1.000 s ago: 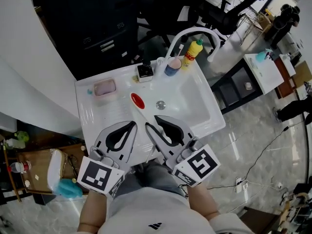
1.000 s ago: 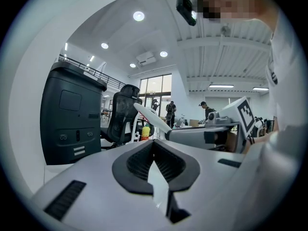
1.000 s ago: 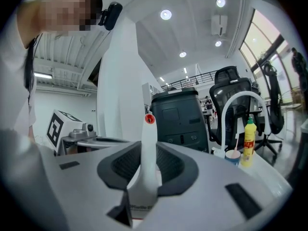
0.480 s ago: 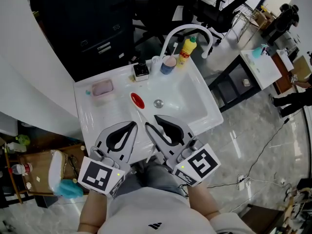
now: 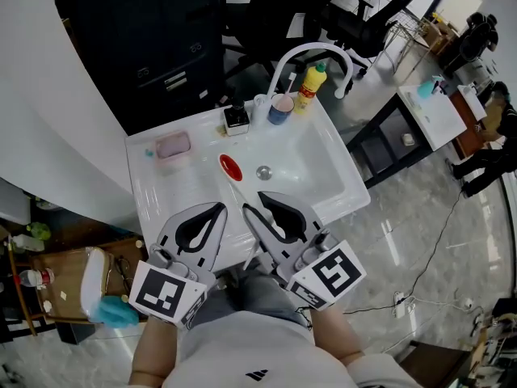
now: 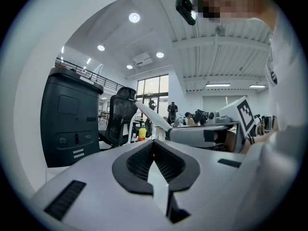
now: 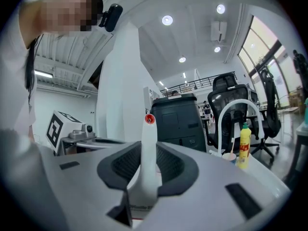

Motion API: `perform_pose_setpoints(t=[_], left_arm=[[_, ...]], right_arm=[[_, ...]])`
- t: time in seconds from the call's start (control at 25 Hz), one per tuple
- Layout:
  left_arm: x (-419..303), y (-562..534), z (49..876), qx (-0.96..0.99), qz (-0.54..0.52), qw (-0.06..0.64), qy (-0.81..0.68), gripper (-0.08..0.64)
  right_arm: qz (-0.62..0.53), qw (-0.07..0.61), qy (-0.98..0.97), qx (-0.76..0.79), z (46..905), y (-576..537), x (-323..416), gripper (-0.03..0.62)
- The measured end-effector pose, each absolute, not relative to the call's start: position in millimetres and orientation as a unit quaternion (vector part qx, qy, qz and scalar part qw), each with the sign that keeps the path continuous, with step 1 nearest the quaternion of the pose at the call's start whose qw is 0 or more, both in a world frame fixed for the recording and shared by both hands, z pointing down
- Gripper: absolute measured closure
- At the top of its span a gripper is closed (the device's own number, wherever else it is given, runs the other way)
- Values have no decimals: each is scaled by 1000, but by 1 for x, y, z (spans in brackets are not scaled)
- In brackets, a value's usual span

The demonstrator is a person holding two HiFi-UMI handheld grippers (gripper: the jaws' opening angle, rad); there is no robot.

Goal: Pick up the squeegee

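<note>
The squeegee (image 5: 231,168) has a white handle with a red end and hangs over the white sink (image 5: 327,186). My right gripper (image 5: 250,211) is shut on its handle. In the right gripper view the handle (image 7: 148,153) stands up between the dark pads, red tip on top (image 7: 149,119). The blade end is hidden under the gripper. My left gripper (image 5: 220,208) hovers just left of it, jaws together with nothing in them. In the left gripper view, that gripper (image 6: 154,143) shows its tips meeting.
A curved white faucet (image 5: 311,52) rises at the sink's far side, with a yellow bottle (image 5: 308,87), a cup (image 5: 281,107) and a small black item (image 5: 236,118) beside it. A pink soap bar (image 5: 172,145) lies on the drainboard. A black cabinet (image 5: 153,39) stands behind.
Neither gripper has moved and the squeegee stays in the right one. Only the head view has shifted slightly.
</note>
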State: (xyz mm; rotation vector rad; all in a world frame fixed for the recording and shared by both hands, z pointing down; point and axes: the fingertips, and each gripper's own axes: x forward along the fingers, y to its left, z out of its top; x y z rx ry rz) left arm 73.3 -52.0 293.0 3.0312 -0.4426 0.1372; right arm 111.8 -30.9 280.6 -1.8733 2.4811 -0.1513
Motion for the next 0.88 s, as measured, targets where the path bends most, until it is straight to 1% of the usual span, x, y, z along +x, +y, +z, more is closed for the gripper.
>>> perform_pose_setpoints(t=[0.88], left_arm=[[62,-51,292,987,40,37,-149,548]], right_arm=[[-42,13,801,-597,279,-29,98,491]])
